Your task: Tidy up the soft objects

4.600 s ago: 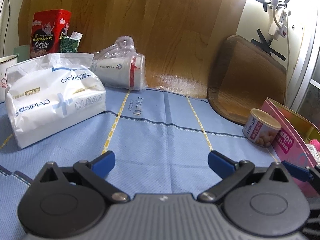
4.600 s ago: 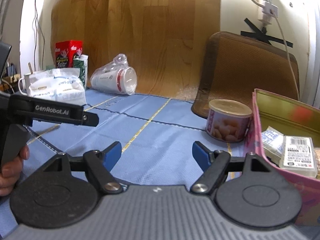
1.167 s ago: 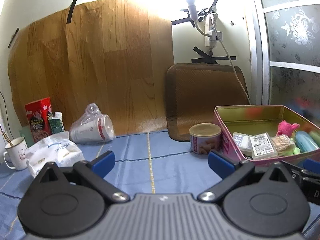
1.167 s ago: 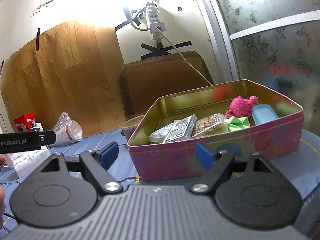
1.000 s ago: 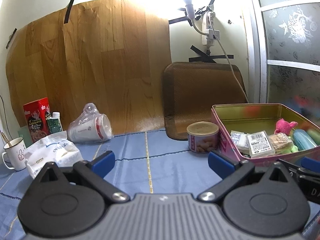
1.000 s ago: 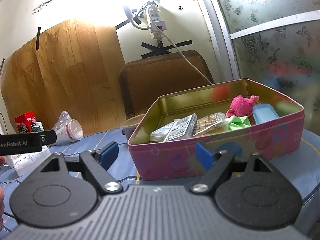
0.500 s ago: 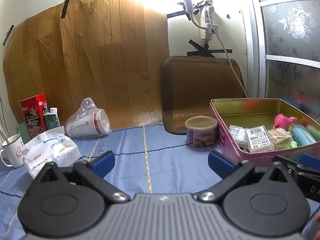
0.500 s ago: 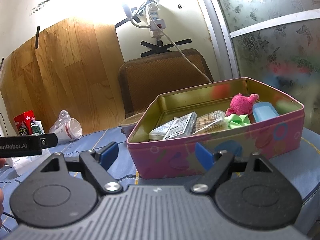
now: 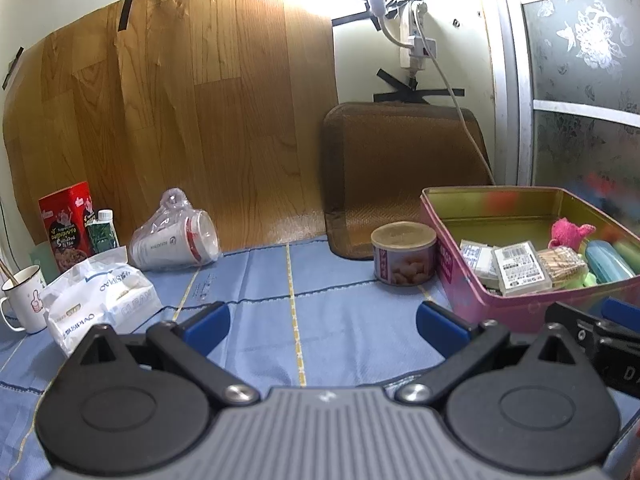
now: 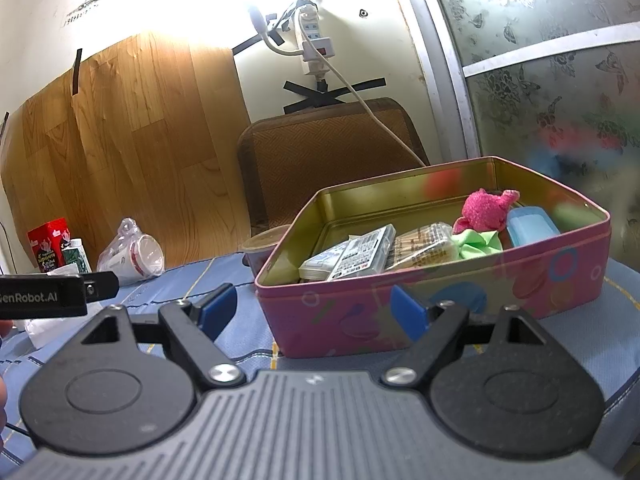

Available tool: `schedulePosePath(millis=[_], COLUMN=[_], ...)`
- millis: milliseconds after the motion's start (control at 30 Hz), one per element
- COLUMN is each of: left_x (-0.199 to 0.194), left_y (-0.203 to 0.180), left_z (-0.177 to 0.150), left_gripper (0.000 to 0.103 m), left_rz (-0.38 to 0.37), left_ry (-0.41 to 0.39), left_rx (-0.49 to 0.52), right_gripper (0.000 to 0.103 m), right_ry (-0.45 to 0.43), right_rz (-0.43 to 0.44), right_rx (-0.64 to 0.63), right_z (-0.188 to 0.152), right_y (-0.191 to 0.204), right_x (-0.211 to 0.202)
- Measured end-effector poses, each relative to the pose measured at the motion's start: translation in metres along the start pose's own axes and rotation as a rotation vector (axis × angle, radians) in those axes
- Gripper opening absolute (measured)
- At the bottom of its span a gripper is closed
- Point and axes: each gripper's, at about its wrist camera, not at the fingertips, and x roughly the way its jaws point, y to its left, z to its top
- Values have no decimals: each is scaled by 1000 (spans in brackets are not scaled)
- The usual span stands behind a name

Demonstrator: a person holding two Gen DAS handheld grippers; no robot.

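A pink tin box [image 10: 440, 312] [image 9: 516, 312] stands open on the blue cloth. Inside lie a pink plush toy [image 10: 486, 208] [image 9: 566, 232], a green soft piece [image 10: 478, 242], a light blue case [image 10: 530, 224], white packets [image 10: 356, 256] and a pack of sticks [image 10: 424, 250]. My right gripper [image 10: 310, 310] hovers just in front of the tin's near wall, open, with nothing between its blue pads. My left gripper [image 9: 322, 320] hangs open over the cloth, left of the tin, and holds nothing. A soft white tissue pack [image 9: 96, 300] lies at the far left.
A small can [image 9: 403, 254] stands beside the tin's left corner. Bagged paper cups [image 9: 176, 240] lie by the wooden board, with a red box [image 9: 66, 220], a small bottle [image 9: 102, 230] and a mug [image 9: 22, 298] at the left. A brown mat [image 9: 404, 176] leans on the wall.
The left wrist view has tilted down a little, so the objects sit slightly higher in it. The right gripper has stayed put. Both stay open.
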Motion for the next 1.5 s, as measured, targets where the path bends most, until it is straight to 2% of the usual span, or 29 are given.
schedulePosePath(millis=[933, 1500], left_x=[22, 25], left_y=[-3, -1], left_z=[-12, -14], left_gripper=[103, 103], left_rz=[-4, -11], left_ry=[134, 149], left_rx=[24, 28], right_gripper=[86, 86], right_ry=[-3, 3], right_rz=[0, -1], right_rx=[0, 0], right_z=[0, -1], right_y=[0, 0], right_x=[-2, -1])
